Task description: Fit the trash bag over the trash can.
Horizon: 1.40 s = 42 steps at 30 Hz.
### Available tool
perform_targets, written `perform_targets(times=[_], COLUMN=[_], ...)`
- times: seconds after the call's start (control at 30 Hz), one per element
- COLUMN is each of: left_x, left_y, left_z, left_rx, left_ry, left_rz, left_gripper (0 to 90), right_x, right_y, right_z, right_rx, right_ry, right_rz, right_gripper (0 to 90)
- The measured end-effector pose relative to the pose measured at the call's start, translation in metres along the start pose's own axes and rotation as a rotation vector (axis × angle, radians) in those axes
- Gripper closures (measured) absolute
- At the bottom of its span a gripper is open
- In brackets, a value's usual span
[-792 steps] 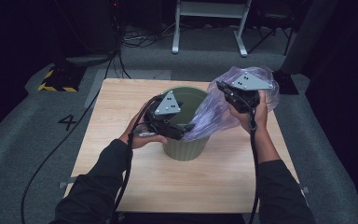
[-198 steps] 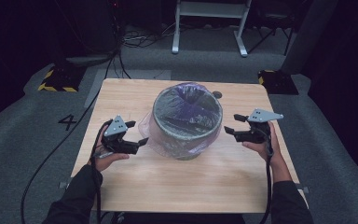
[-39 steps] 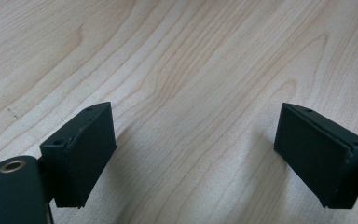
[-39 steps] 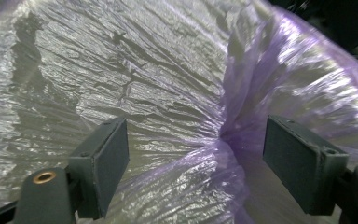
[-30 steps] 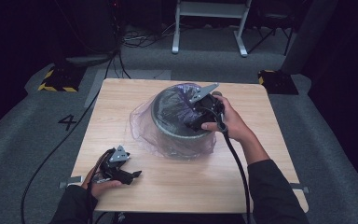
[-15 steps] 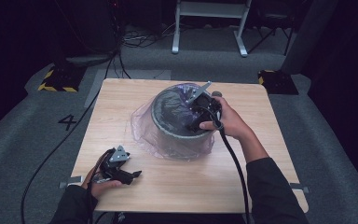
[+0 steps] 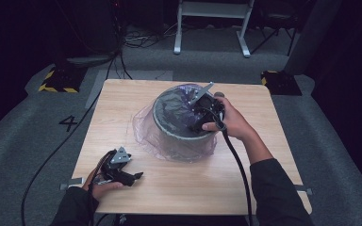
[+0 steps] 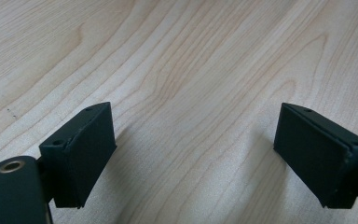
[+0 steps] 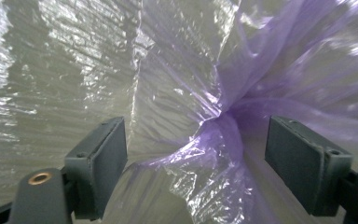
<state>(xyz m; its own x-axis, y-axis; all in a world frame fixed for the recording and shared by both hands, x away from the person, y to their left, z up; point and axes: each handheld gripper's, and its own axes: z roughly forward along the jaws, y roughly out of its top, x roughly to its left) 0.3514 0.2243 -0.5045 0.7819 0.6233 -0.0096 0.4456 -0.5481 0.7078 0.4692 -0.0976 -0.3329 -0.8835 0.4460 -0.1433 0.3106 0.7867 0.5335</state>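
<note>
Centre of the high view: grey bin on wooden table, lined with purple plastic bag. Right gripper inside its mouth, jaws wide apart, gathered film between, ungripped. Lower left: left gripper, agape, holding nothing.

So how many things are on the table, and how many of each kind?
Bins: 1, the grey-green bin
Plastic bags: 1, the purple bag lining the bin, its skirt spread on the table
Grippers: 2, the left gripper open on the wood, the right gripper open inside the bin
Total: 4
</note>
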Motion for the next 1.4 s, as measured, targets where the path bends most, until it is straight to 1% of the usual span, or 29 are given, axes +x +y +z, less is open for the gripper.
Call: perform_targets(times=[0.07,0.13,0.2,0.3,0.43,0.5,0.53,0.57,0.63,0.7,0.83,0.93,1.03,1.1,1.3,1.4], left_x=[0.0,0.0,0.0,0.0,0.0,0.0,0.0,0.0,0.0,0.0,0.0,0.0,0.0,0.0,0.0,0.0], left_y=[0.0,0.0,0.0,0.0,0.0,0.0,0.0,0.0,0.0,0.0,0.0,0.0,0.0,0.0,0.0,0.0], left_z=[0.0,0.0,0.0,0.0,0.0,0.0,0.0,0.0,0.0,0.0,0.0,0.0,0.0,0.0,0.0,0.0], left_rx=[0.0,0.0,0.0,0.0,0.0,0.0,0.0,0.0,0.0,0.0,0.0,0.0,0.0,0.0,0.0,0.0], left_ry=[0.0,-0.001,-0.001,-0.001,-0.001,0.0,-0.001,0.0,0.0,0.0,-0.001,-0.001,-0.001,-0.001,-0.001,-0.001], left_rz=[0.0,0.0,0.0,0.0,0.0,0.0,0.001,0.0,0.0,0.0,0.0,0.0,0.0,0.0,0.0,0.0], left_gripper=[12.0,12.0,12.0,12.0,12.1,12.0,12.0,12.1,12.0,12.0,12.0,12.0,12.0,12.0,12.0,12.0], right_x=[0.001,0.001,0.002,0.001,0.0,0.001,0.0,0.0,0.001,0.003,0.004,0.005,0.006,0.008,0.014,0.017], right_y=[-0.001,-0.003,-0.005,-0.009,-0.015,-0.018,-0.02,-0.022,-0.026,-0.031,-0.042,-0.05,-0.06,-0.066,-0.083,-0.091], right_z=[-0.002,-0.006,-0.009,-0.016,-0.027,-0.032,-0.036,-0.038,-0.042,-0.047,-0.057,-0.066,-0.071,-0.074,-0.083,-0.085], right_rx=[-0.024,-0.067,-0.092,-0.139,-0.213,-0.246,-0.272,-0.287,-0.303,-0.32,-0.354,-0.387,-0.399,-0.4,-0.429,-0.437], right_ry=[-0.016,-0.033,-0.047,-0.054,-0.062,-0.083,-0.076,-0.064,-0.054,-0.07,-0.083,-0.114,-0.14,-0.146,-0.173,-0.174], right_rz=[0.002,-0.007,-0.006,0.016,0.03,0.037,0.042,0.046,0.048,0.039,0.043,0.044,0.058,0.05,0.04,0.039], right_gripper=[21.1,20.8,20.2,20.0,19.5,19.5,19.5,19.3,19.0,19.0,19.3,20.5,20.5,20.0,19.3,19.0])
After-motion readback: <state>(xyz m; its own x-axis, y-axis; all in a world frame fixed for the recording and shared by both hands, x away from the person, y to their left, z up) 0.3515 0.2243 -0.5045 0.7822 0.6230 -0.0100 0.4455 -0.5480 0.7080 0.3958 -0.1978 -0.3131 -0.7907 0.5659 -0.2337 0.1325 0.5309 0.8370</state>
